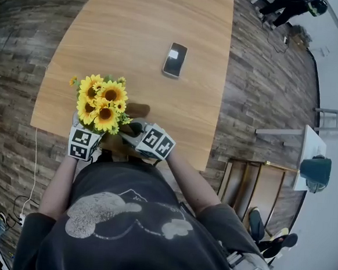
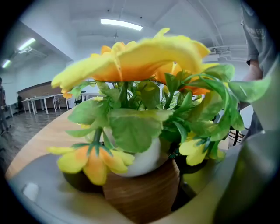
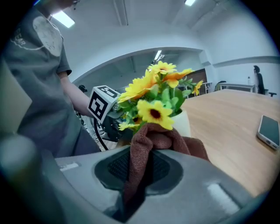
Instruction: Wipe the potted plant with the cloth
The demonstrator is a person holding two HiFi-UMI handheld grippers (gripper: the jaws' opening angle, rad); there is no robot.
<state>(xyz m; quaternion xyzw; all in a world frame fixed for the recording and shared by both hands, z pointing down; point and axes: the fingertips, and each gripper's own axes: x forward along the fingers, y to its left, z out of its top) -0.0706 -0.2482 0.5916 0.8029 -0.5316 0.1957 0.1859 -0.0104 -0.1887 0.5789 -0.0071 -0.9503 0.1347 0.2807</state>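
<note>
Jaws, right gripper [image 3: 141, 175], pinch cloth [image 3: 162, 139]; potted plant [image 1: 102, 103] on table [image 1: 136, 30], plank floor [image 1: 22, 44]

Between the jaws of the left gripper [image 2: 142, 183], the pot [image 2: 144, 197] runs off the bottom edge, base unseen; the jaws are grey blur, as are the sunflowers [image 2: 131, 61] above them. The cloth's [image 3: 151, 140] lower end vanishes between the closed jaws of the right gripper [image 3: 140, 179], and it hides most of the pot beyond. Right of those jaws, the phone [image 3: 269, 131] is cut by the frame.
</note>
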